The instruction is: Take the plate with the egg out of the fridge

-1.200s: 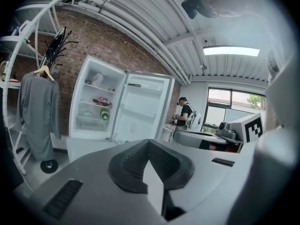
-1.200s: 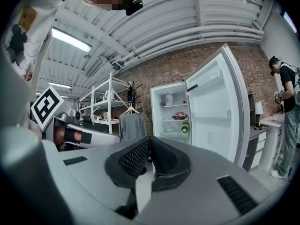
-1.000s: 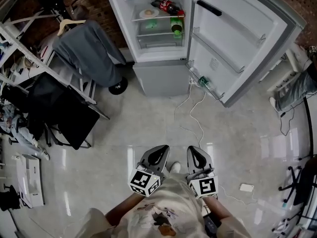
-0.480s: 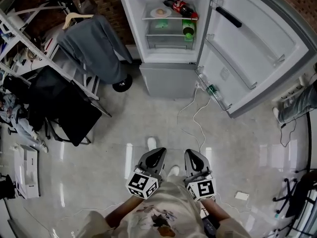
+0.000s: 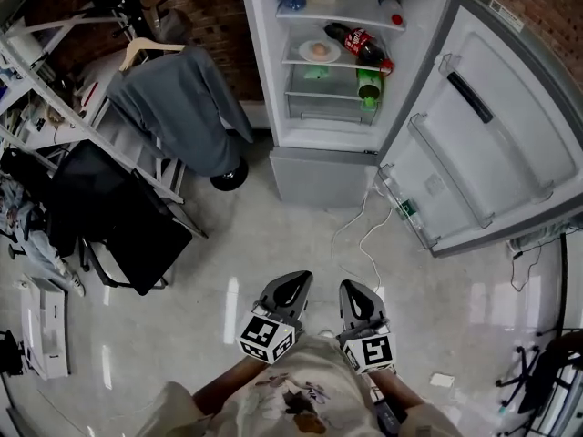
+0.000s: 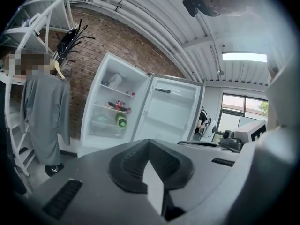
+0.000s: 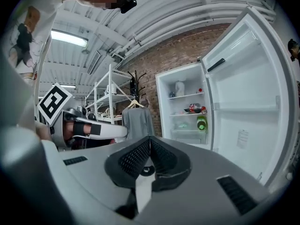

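Note:
A white plate with an egg (image 5: 319,51) rests on the middle shelf of the open fridge (image 5: 273,89), far ahead of me at the top of the head view. Beside it lies a cola bottle (image 5: 362,42), with a green bottle (image 5: 368,85) below. My left gripper (image 5: 293,284) and right gripper (image 5: 356,291) are held close to my body, side by side, both shut and empty. In the left gripper view the fridge (image 6: 112,107) stands far off; the right gripper view shows the fridge (image 7: 187,111) at a distance too.
The fridge door (image 5: 483,144) swings wide open to the right. A white cable (image 5: 360,235) trails across the floor in front of the fridge. A grey garment on a hanger (image 5: 182,107) and a black chair (image 5: 127,217) stand to the left.
The fridge has shifted down and to the right in the head view and looks a little closer. Both grippers stay shut and low by my body.

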A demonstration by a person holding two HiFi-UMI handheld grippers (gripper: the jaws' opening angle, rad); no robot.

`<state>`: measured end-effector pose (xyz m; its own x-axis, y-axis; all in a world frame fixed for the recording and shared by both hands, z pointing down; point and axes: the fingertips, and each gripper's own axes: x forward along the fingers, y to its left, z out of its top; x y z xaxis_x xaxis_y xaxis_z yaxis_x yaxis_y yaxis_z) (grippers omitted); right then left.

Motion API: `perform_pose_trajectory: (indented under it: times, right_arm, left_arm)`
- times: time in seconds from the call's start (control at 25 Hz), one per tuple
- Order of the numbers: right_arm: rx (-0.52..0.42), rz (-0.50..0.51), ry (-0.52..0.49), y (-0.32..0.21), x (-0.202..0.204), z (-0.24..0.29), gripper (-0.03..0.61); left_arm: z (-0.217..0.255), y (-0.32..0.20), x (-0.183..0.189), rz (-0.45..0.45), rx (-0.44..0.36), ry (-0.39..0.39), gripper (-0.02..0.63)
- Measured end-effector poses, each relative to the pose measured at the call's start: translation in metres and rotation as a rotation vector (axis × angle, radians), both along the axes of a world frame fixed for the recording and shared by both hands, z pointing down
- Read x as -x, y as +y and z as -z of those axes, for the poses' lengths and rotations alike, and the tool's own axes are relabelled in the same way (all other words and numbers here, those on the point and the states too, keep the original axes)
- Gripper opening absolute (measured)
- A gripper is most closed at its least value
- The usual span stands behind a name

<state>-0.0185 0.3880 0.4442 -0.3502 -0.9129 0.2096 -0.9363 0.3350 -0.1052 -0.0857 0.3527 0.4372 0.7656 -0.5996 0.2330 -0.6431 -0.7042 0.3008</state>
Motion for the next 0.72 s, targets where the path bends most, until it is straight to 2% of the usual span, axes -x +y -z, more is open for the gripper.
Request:
perform_pose_trajectory:
  times: [0.4,0.72]
  right_arm:
    - [-0.017,-0.075,0.037,-0.120,0.037,0.009,0.006]
    - [0.024,-0.088,0.040,-0.168,0.048,0.000,0.006]
  left_arm:
    - [0.003,-0.117,0.049,-0.077,-0.008,0.016,0.009]
    - [0.001,-0.167,0.076,-0.032,0.019,0.041,0.009]
